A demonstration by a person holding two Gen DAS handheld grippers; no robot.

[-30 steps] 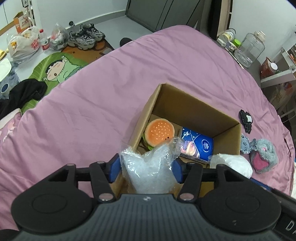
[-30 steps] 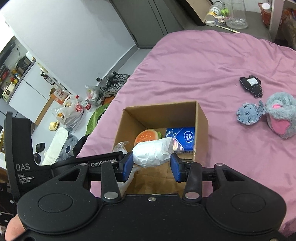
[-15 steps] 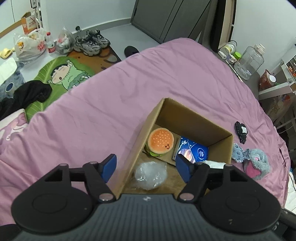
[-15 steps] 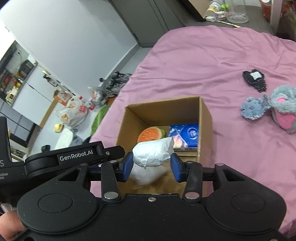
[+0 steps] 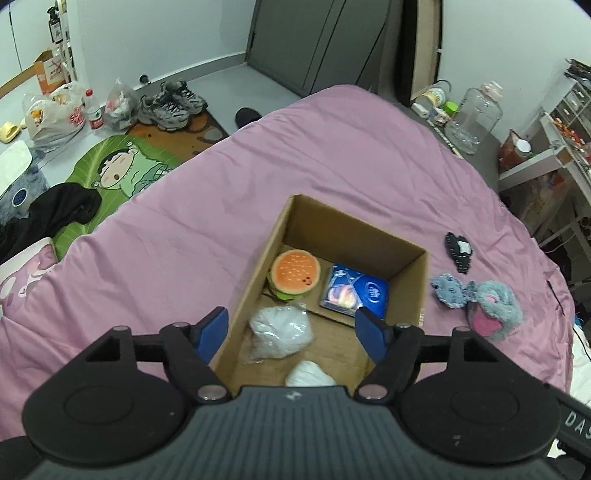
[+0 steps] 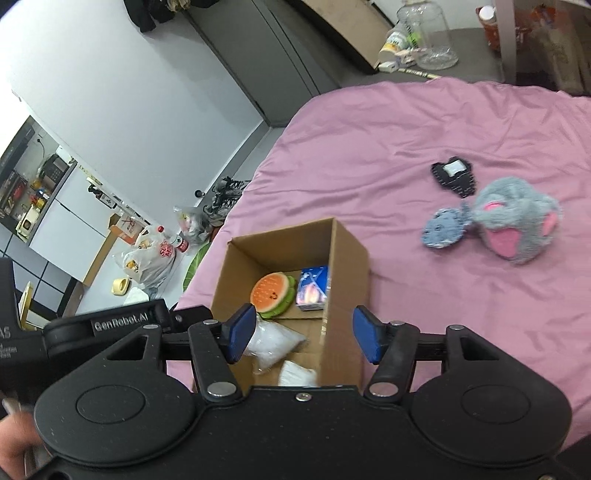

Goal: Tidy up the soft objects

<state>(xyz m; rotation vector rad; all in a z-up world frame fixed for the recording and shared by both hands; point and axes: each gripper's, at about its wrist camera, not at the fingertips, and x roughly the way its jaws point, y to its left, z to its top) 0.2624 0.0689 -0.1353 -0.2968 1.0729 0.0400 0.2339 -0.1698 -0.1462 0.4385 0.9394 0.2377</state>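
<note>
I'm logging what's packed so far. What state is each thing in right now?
Box: open-topped, on the bed.
Burger plush: in the box.
Blue pack: in the box, lying flat.
Clear bag: in the box, released.
White bundle: in the box, released.
Grey plush: on the bed, outside.
Black patch: on the bed, outside.
Left gripper: open, empty.
Right gripper: open, empty.

Pale walls [image 5: 155, 33], grey floor [image 5: 221, 74] — dark wardrobe [image 5: 314, 40], pink-sheeted bed [image 5: 332, 155].

Two white bundles [image 5: 280, 330], one box [image 5: 354, 230]
</note>
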